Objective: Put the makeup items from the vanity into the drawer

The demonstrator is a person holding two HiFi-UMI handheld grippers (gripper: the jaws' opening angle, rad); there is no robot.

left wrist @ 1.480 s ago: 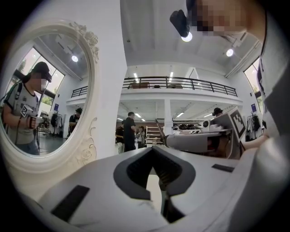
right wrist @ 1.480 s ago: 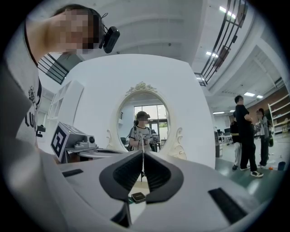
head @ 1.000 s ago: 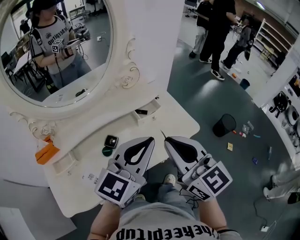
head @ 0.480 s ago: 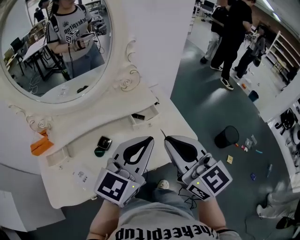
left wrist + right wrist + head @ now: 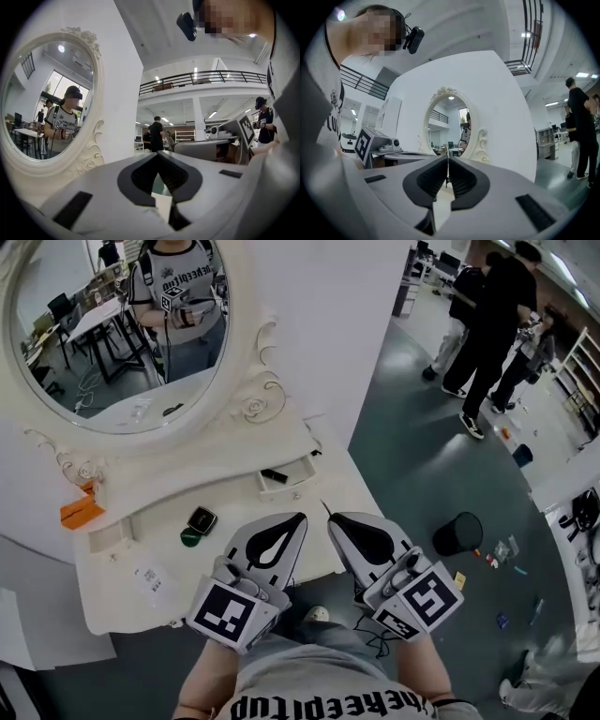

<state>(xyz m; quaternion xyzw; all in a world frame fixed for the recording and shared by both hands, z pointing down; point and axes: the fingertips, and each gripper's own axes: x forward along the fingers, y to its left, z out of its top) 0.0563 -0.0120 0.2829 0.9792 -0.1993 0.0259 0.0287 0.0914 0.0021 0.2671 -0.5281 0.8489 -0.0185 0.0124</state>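
On the white vanity (image 5: 122, 601), left of both tools, I see a dark square compact (image 5: 202, 519) lying flat, turned cornerwise to the front edge. A small green round pot (image 5: 190, 538) touches its near-left corner. Further back, a small drawer (image 5: 298, 476) in the raised shelf stands open. A slim black stick (image 5: 275, 475) lies in its left end, long axis along the drawer's length, running left to right. Which end is the cap, I cannot tell. Left gripper (image 5: 300, 518) hangs over the front edge, jaws shut tip to tip, nothing between them. Right gripper (image 5: 333, 518) is just beside it, jaws likewise closed and empty. Both point toward the oval mirror (image 5: 122, 324). An orange object (image 5: 80, 512) sits at far left under the mirror frame.
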